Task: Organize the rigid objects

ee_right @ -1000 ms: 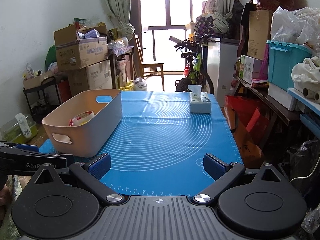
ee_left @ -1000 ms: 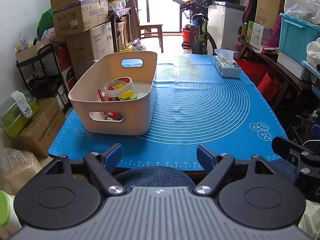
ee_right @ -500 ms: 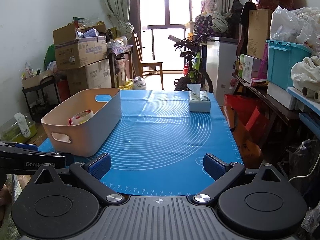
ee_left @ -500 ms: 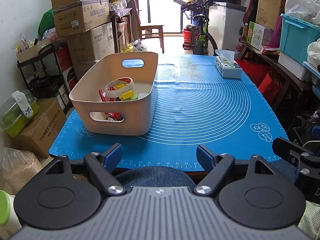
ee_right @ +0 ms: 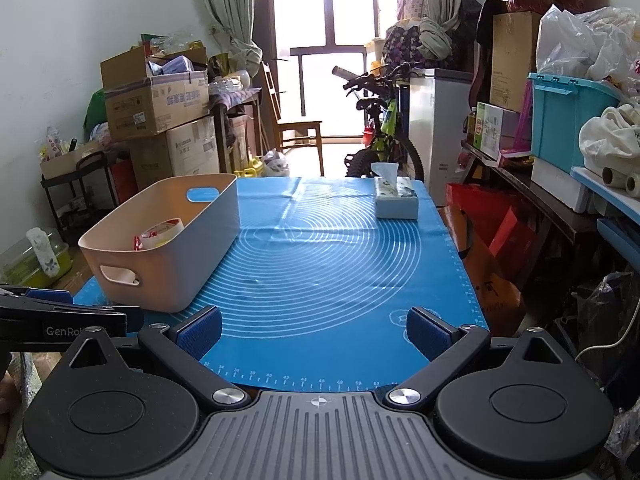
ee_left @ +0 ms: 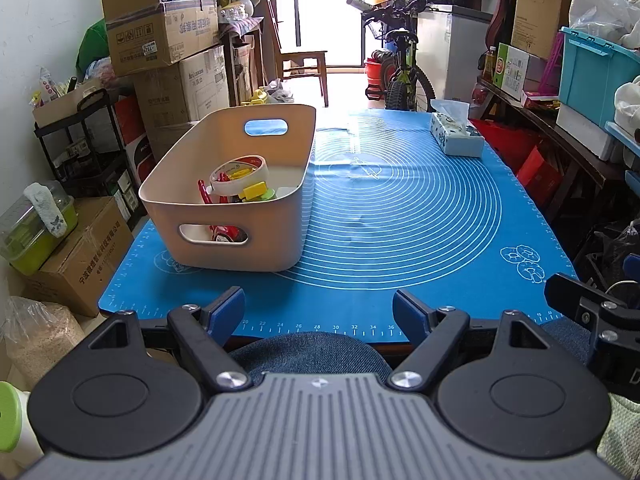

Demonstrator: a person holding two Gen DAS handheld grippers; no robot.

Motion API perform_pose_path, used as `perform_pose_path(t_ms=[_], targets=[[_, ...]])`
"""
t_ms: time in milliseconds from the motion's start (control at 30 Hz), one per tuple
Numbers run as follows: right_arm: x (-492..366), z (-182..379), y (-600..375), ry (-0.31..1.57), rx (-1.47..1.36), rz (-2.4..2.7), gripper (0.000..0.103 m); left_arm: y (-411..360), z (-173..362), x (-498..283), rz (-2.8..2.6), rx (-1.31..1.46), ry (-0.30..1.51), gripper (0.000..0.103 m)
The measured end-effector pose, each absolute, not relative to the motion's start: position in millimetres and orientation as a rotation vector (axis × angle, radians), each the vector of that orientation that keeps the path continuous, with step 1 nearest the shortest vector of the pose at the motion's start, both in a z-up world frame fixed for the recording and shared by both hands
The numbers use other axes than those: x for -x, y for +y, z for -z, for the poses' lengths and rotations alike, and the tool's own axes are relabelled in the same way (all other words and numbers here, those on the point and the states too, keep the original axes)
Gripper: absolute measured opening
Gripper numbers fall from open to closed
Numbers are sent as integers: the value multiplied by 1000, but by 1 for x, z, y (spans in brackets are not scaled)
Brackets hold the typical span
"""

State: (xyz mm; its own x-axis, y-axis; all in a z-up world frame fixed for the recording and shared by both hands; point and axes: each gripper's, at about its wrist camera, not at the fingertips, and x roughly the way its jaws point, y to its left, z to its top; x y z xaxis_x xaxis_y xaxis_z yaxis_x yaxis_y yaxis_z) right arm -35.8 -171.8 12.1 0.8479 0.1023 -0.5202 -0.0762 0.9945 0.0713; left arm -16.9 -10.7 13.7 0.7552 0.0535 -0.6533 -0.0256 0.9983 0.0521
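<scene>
A beige plastic bin (ee_left: 276, 240) stands on the left of the blue mat (ee_left: 400, 216). It holds a roll of tape (ee_left: 239, 172), a yellow piece (ee_left: 255, 191) and red items (ee_left: 224, 234). The bin also shows in the right wrist view (ee_right: 200, 256). My left gripper (ee_left: 319, 314) is open and empty, held back over the table's near edge. My right gripper (ee_right: 315, 331) is open and empty, also at the near edge. The right gripper's side shows at the right of the left wrist view (ee_left: 592, 312).
A tissue box (ee_left: 456, 136) sits at the mat's far right, also in the right wrist view (ee_right: 396, 200). Cardboard boxes (ee_left: 160, 36) and a cart stand left of the table. A bicycle (ee_right: 376, 136) and shelves with a teal crate (ee_right: 568, 116) stand at the right.
Both views have shifted only slightly. Both grippers stay open and empty. The bin and tissue box have not moved.
</scene>
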Motion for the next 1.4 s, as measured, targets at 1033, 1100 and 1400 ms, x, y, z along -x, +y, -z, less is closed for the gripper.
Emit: perform_pose_path(t_ms=[1033,1100,1400], targets=[[35,-11,-172,554,-53,-95,98,-9,-14,19,-48,-37,706,81],[35,-12,-172,553,-55,-95,98,-9,-15,19,-48,-37,705,81],[35,-12,-172,553,-54,-94,98,-9,-14,19,-47,-36,705,81]])
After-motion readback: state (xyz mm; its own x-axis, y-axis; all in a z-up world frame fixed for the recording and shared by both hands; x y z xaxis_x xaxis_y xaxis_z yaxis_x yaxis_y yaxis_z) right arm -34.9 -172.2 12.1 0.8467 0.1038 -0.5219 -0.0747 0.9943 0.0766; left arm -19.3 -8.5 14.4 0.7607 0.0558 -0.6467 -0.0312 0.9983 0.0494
